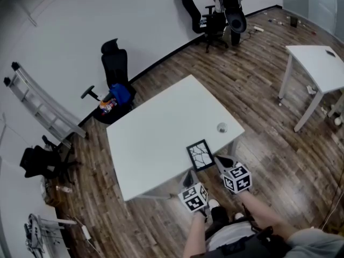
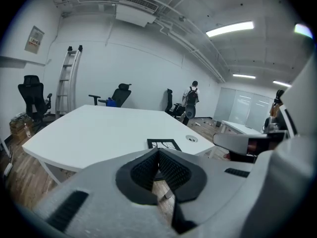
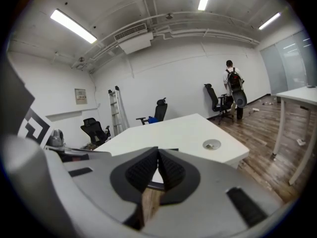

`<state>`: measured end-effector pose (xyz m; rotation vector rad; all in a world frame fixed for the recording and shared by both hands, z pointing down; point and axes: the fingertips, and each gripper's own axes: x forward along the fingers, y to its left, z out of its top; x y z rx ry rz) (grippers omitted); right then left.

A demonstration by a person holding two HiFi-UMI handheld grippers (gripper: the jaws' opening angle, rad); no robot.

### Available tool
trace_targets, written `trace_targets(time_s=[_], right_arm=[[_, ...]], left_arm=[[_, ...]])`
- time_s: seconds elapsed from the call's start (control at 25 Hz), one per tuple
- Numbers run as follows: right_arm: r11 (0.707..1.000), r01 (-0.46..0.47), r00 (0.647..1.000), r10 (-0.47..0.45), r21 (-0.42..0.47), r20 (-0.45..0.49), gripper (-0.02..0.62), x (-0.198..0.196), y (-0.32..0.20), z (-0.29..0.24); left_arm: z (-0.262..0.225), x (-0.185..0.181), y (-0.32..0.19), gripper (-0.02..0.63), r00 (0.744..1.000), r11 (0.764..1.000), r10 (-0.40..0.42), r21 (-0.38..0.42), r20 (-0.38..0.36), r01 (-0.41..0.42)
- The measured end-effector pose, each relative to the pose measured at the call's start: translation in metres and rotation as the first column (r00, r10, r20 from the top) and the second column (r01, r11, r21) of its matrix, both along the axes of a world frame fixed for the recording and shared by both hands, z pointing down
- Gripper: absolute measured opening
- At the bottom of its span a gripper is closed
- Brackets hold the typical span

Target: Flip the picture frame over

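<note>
The picture frame (image 1: 200, 155) lies flat on the white table (image 1: 153, 133), close to the table's near edge and towards its near right corner, with a round cable grommet (image 1: 222, 127) beyond it. The left gripper (image 2: 158, 155) hovers just off that edge, jaws pressed together on nothing. The right gripper (image 3: 158, 155), likewise closed and empty, sits just beside the frame's right side.

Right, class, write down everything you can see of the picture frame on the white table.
The picture frame is small and rectangular, with a thin black border around a panel marked with branching, crack-like lines. It lies flat on the white table, close to the edge nearest the person, near a round cable port. Only the table appears to touch it; the shut right gripper hovers just off its corner.
</note>
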<state>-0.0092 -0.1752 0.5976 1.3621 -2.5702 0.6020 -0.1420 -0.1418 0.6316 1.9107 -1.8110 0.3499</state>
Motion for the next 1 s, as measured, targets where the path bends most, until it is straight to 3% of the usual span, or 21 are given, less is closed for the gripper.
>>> trace_targets(time_s=[0.32, 0.4, 0.72, 1.0], right_arm=[[0.995, -0.056, 0.996, 0.05, -0.08, -0.072, 0.008, -0.014, -0.019, 0.041], [0.992, -0.065, 0.995, 0.057, -0.107, -0.076, 0.051, -0.015, -0.021, 0.05], [0.978, -0.096, 0.994, 0.086, -0.183, -0.062, 0.075, -0.019, -0.025, 0.072], [0.968, -0.12, 0.993, 0.115, -0.221, -0.036, 0.091, -0.005, -0.026, 0.084]], left_arm=[[0.033, -0.012, -0.027, 0.003, 0.994, 0.99, 0.112, -0.085, 0.009, -0.111], [0.041, -0.012, -0.029, 0.003, 0.991, 0.985, 0.137, -0.104, 0.007, -0.136], [0.055, -0.021, -0.035, 0.029, 0.985, 0.976, 0.162, -0.137, -0.062, -0.169], [0.069, -0.001, -0.027, 0.065, 0.969, 0.955, 0.191, -0.197, -0.158, -0.221]])
